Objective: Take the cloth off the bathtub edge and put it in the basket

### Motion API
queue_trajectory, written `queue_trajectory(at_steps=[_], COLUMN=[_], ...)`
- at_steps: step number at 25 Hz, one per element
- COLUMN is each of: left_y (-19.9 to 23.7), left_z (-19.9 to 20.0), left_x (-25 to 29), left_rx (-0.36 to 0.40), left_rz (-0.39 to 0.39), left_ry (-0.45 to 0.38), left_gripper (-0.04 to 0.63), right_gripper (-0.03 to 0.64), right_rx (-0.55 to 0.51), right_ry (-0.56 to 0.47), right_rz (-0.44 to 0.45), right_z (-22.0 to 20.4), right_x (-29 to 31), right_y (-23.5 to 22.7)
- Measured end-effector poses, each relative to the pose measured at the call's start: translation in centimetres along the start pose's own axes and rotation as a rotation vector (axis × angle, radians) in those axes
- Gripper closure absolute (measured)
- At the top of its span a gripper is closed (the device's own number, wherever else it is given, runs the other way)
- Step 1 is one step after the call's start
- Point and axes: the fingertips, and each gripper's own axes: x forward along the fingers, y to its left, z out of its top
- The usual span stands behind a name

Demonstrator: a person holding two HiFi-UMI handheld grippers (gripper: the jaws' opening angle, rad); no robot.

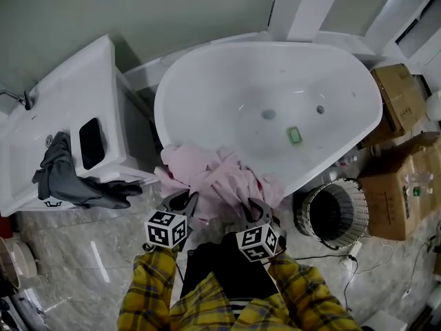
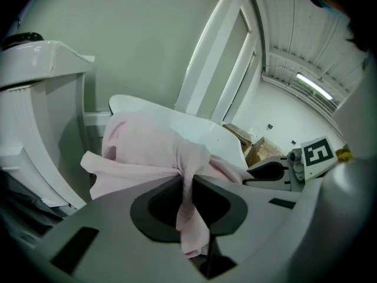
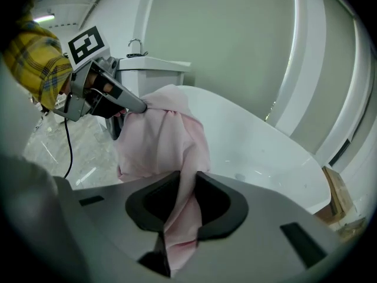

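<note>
A pale pink cloth [image 1: 219,176] lies bunched over the near edge of the white bathtub [image 1: 207,67]. My left gripper [image 1: 185,200] is shut on the cloth's left part, and a fold of the cloth [image 2: 189,175] hangs pinched between its jaws. My right gripper [image 1: 256,208] is shut on the cloth's right part, where a strip of the cloth [image 3: 187,200] runs between its jaws. The round wire basket [image 1: 335,213] stands on the floor to the right, below the tub's rim. From the right gripper view I see the left gripper [image 3: 140,106] biting the cloth.
A white washbasin cabinet [image 1: 76,109] stands at the left with a grey garment [image 1: 65,178] draped over it. Cardboard boxes [image 1: 403,178] crowd the right side behind the basket. A small green object [image 1: 295,135] lies inside the tub. A cable [image 1: 324,257] runs across the marble floor.
</note>
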Motion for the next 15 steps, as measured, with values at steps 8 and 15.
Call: queue_trajectory(at_steps=[8, 15], left_y=[-0.2, -1.5], left_z=[0.0, 1.4], left_x=[-1.2, -4.2], left_rx=[-0.012, -0.01], left_rz=[-0.019, -0.041], left_ry=[-0.016, -0.121], left_gripper=[0.543, 0.548], right_gripper=[0.555, 0.56], right_rx=[0.242, 0.507], right_ry=[-0.044, -0.187], right_rz=[0.069, 0.148], right_z=[0.1, 2.3], right_x=[-1.2, -4.6], right_y=[-1.1, -1.6])
